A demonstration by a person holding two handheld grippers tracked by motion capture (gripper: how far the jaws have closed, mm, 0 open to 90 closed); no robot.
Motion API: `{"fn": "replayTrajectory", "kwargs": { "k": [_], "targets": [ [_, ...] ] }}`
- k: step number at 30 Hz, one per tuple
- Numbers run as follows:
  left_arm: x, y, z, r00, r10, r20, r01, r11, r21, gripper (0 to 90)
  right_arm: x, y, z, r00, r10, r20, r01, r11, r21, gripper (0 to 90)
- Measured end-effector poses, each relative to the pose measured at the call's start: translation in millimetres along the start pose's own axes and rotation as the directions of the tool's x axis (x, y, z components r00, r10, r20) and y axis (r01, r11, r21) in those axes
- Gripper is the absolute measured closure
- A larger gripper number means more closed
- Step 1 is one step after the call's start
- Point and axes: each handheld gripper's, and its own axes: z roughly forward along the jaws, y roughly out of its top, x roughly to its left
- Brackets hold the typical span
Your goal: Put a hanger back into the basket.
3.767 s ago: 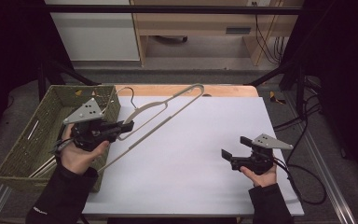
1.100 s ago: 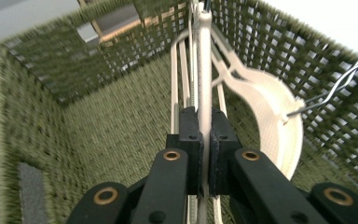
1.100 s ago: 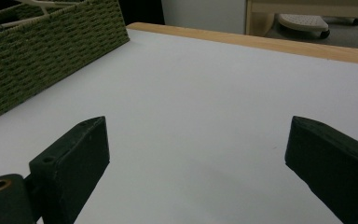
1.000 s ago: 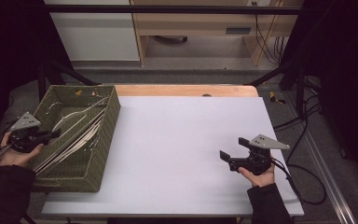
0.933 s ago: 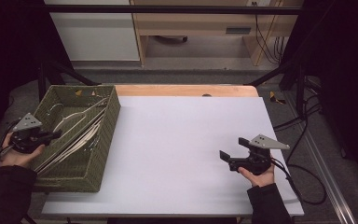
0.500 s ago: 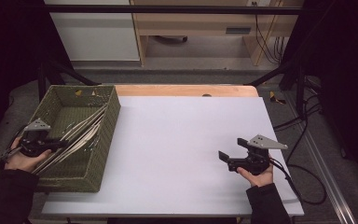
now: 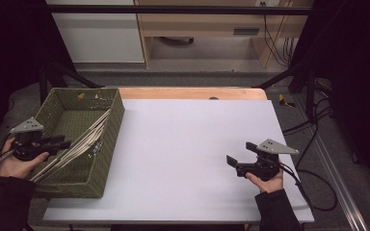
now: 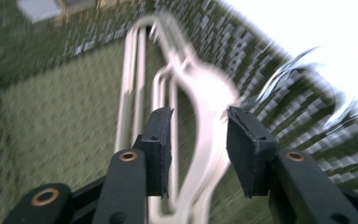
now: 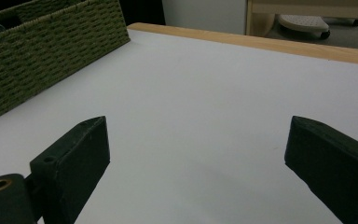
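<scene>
While your left gripper [image 7: 60,143] hangs over the green woven basket [image 7: 107,144], its jaws have just been opening and now stand apart around the white hangers [image 8: 200,126] lying inside, gripping nothing. Your right gripper [image 7: 232,161] rests wide open and empty over the white table [image 7: 188,144].

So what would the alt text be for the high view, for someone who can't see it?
A person's left gripper hovers, jaws just opened, over pale clothes hangers lying in a green woven basket at the left of a white table. The right gripper rests open on the table's right side, holding nothing.
</scene>
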Motion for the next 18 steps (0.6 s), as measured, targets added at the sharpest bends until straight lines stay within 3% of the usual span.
{"fn": "replayTrajectory", "kwargs": {
  "k": [3,5,8,11,14,15,16,18],
  "targets": [
    [-13.0,8.2,-8.4,0.9994,-0.001,0.033,0.004,0.9962,-0.087,54.4,-0.3,0.4,-1.0,1.0000,0.002,-0.006,-0.002,1.000,-0.004,6.6],
    [-23.4,12.5,-11.0,0.9990,0.004,0.044,0.002,0.9902,-0.140,47.4,0.2,0.7,-1.6,1.0000,0.005,-0.006,-0.005,1.000,-0.010,6.4],
    [-39.4,16.9,-11.7,0.9983,-0.001,0.059,0.013,0.9781,-0.208,41.9,-0.1,1.0,-2.9,0.9999,0.005,-0.012,-0.005,1.000,-0.013,6.3],
    [-53.8,19.9,-9.3,0.9939,-0.013,0.109,0.043,0.9601,-0.277,32.7,-0.3,1.5,-4.2,0.9999,0.007,-0.011,-0.007,1.000,-0.023,6.3],
    [-70.4,22.1,-3.9,0.9934,0.006,0.115,0.031,0.9492,-0.313,21.0,-0.4,2.2,-6.7,0.9998,0.000,-0.022,-0.001,0.999,-0.037,6.2],
    [-75.8,22.7,-1.4,0.9937,0.017,0.111,0.020,0.9459,-0.324,21.0,-0.4,2.2,-6.7,0.9998,0.000,-0.022,-0.001,0.999,-0.037,6.2],
    [-86.9,23.1,4.3,0.9915,0.024,0.128,0.021,0.9387,-0.344,16.4,-0.8,2.2,-7.7,0.9996,-0.006,-0.029,0.004,0.999,-0.037,6.1],
    [-97.2,23.1,10.2,0.9903,0.019,0.138,0.031,0.9355,-0.352,10.1,-0.2,2.2,-8.1,0.9995,-0.002,-0.032,0.001,0.999,-0.043,5.8]
  ]
}}
